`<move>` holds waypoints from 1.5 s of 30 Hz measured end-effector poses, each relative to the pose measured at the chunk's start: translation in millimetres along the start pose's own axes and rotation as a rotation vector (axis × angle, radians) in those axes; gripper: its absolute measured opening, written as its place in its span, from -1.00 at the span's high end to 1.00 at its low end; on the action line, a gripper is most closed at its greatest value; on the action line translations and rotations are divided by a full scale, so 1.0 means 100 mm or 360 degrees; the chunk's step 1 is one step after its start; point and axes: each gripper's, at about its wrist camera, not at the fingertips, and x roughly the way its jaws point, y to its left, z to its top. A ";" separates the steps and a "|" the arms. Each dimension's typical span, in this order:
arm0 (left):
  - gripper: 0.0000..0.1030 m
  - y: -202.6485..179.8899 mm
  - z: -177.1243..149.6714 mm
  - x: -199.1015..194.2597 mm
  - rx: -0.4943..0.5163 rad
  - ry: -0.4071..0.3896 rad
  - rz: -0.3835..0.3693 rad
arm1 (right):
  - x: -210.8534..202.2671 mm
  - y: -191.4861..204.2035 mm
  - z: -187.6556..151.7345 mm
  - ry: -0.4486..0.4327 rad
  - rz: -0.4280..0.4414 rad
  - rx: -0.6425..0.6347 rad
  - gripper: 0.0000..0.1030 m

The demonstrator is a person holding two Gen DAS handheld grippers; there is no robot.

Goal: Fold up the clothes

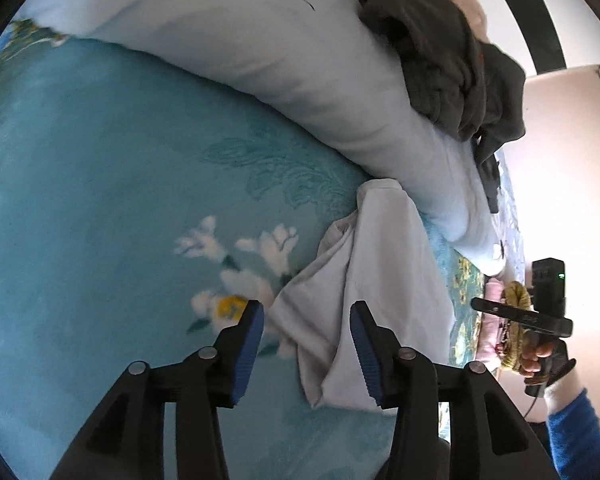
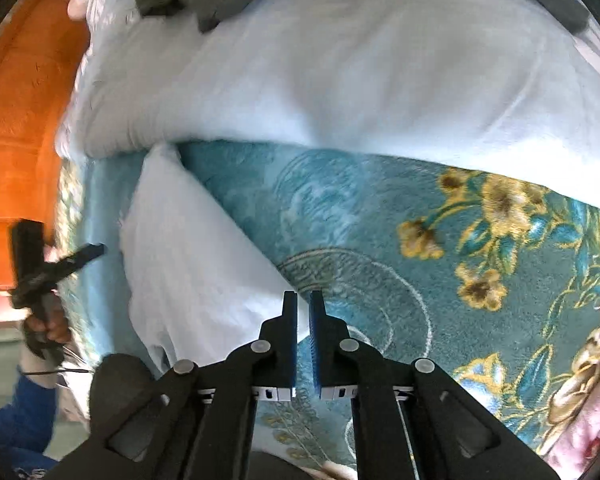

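On the bed: teal floral blanket (image 1: 100, 160) carrying a pale grey, partly folded cloth garment (image 1: 364, 280).
Long axis: running away from the left gripper (image 1: 308, 352) toward the pale blue duvet (image 1: 260, 40).
Nearer hand: left, directly over the garment's near end.
Left jaws: apart, garment beneath, not gripped.
Right gripper (image 2: 303, 344): beside the garment's edge, jaws almost together, empty.

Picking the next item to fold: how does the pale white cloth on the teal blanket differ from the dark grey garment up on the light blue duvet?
The pale white cloth lies low on the teal floral blanket; the dark grey garment sits atop the light blue duvet. The white cloth lies in a flattish, partly folded strip; the grey one is a crumpled heap. Neither is held.
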 end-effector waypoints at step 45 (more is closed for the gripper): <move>0.98 -0.38 -0.32 -0.08 0.0272 0.0059 -0.0086 | 0.47 0.72 -1.39 -0.0394 0.0472 0.0633 0.93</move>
